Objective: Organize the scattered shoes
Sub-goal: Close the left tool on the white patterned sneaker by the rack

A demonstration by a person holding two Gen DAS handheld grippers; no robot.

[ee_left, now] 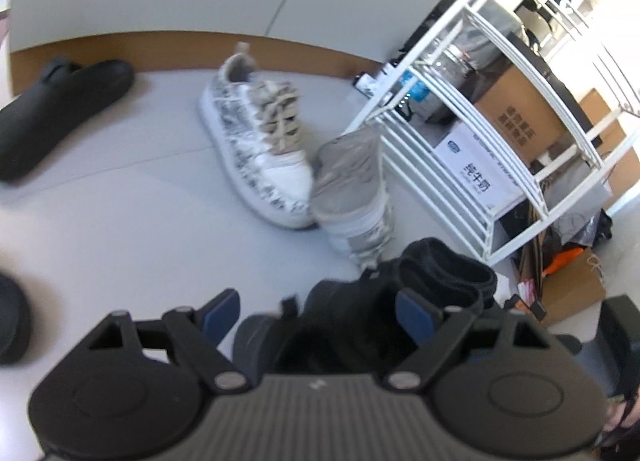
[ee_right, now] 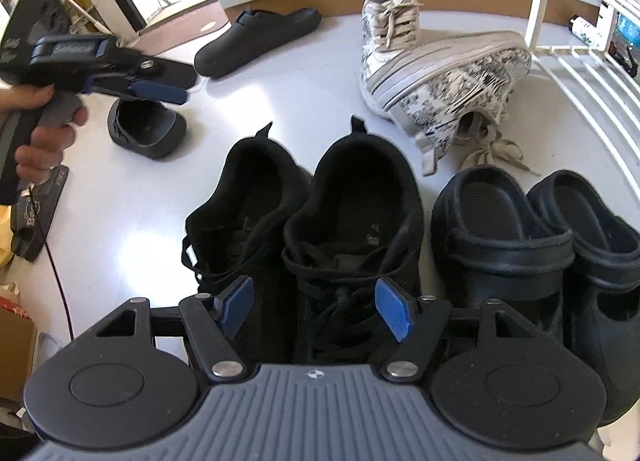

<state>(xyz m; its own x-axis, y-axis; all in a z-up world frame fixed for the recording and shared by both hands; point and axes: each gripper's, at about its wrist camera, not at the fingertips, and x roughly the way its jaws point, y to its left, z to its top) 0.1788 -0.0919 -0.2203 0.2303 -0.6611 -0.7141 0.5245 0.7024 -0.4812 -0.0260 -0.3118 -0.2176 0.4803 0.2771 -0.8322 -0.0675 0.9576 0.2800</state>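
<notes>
While the right tongs point(ee_right: 316, 309) hang open over the paired black sneakers point(ee_right: 304, 229) at lower centre, the left tongs point(ee_right: 160, 91), open and empty, near the loose black clog point(ee_right: 148, 129) at left; grip its heel rim squarely before lifting.

In the lower centre of the right wrist view, two black lace-up fabric sneakers point(ee_right: 308, 229) stand side by side, touching, heels up-frame. To their right, two dark rubber clogs point(ee_right: 540, 229) stand paired. In the upper right, one white-and-grey patterned sneaker with beige laces point(ee_right: 390, 27) stands upright; its mate point(ee_right: 452, 89) leans on its side, sole showing. In the upper left lies one black slip-on clog point(ee_right: 256, 39), and another, probably its mate, point(ee_right: 150, 131) lies below it.
</notes>
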